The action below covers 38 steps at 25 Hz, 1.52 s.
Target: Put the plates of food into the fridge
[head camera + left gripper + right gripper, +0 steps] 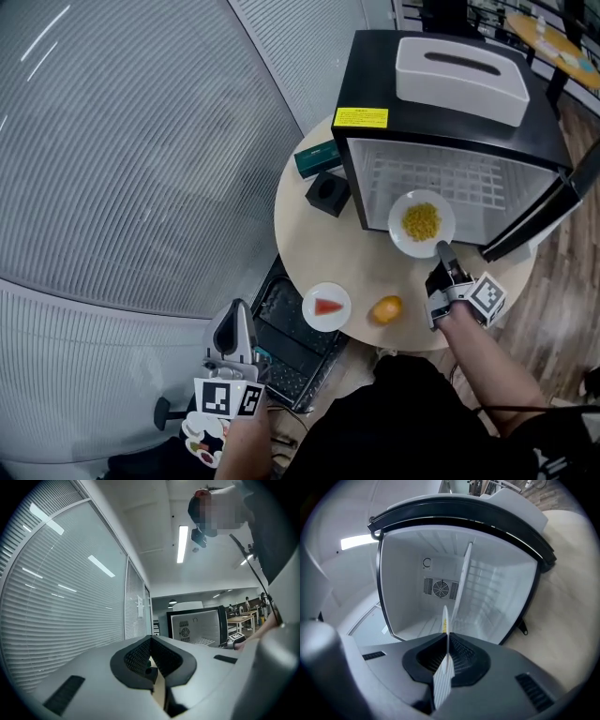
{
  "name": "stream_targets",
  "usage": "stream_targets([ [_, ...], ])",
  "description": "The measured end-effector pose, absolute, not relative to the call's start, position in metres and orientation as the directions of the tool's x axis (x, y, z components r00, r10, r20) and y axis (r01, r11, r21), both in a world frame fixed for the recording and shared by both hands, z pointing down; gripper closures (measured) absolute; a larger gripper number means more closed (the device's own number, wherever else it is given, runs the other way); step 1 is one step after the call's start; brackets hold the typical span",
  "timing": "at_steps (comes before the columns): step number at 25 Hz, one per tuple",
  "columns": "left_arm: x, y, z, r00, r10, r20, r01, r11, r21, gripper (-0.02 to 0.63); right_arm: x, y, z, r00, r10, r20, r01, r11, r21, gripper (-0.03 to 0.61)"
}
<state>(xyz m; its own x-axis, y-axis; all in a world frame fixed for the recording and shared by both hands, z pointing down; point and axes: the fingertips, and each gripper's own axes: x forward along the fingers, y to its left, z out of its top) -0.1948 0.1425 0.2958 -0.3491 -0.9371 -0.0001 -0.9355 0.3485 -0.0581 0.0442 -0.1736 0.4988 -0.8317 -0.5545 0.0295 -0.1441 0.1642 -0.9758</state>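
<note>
A white plate of yellow corn (422,223) hangs at the mouth of the open black fridge (375,75), in front of its wire shelf. My right gripper (442,249) is shut on the plate's near rim. In the right gripper view the plate (445,620) shows edge-on between the jaws, with the white fridge interior (408,573) straight ahead. A second plate with a watermelon slice (326,307) rests on the round table (300,244), an orange (386,308) beside it. My left gripper (232,330) is low at the left, off the table, shut and holding nothing.
The fridge door (539,216) stands open to the right. A white tissue box (459,80) sits on the fridge's top. A green box (317,158) and a black cube (327,193) lie left of the fridge. A black crate (286,342) is on the floor beneath the table's edge.
</note>
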Motion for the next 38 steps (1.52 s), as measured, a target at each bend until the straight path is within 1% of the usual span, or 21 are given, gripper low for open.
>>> stream_targets([
  [7,-0.210,0.113,0.288,-0.333,-0.943,-0.006,-0.941,0.333,-0.067,0.608,0.015,-0.196,0.489,-0.825,-0.565,0.022,-0.115,0.130,-0.985,0.558],
  [13,-0.216,0.093,0.277,-0.297,-0.955,-0.019,-0.951,0.298,-0.079,0.607,0.004,-0.208,0.483,-0.806,-0.591,0.035,-0.118,0.102,-0.988,0.558],
  [22,-0.236,0.055,0.269,-0.186,-0.981,-0.054,-0.977,0.190,-0.094,0.607,-0.003,-0.224,0.481,-0.754,-0.655,0.047,-0.117,0.063,-0.991,0.558],
  [29,-0.267,0.029,0.279,-0.111,-0.993,-0.043,-0.991,0.113,-0.065,0.607,-0.014,-0.225,0.484,-0.697,-0.713,0.077,-0.117,0.006,-0.993,0.558],
  [38,-0.298,0.007,0.288,-0.054,-0.998,-0.032,-0.998,0.055,-0.043,0.608,-0.021,-0.231,0.497,-0.626,-0.771,0.116,-0.134,-0.040,-0.990,0.558],
])
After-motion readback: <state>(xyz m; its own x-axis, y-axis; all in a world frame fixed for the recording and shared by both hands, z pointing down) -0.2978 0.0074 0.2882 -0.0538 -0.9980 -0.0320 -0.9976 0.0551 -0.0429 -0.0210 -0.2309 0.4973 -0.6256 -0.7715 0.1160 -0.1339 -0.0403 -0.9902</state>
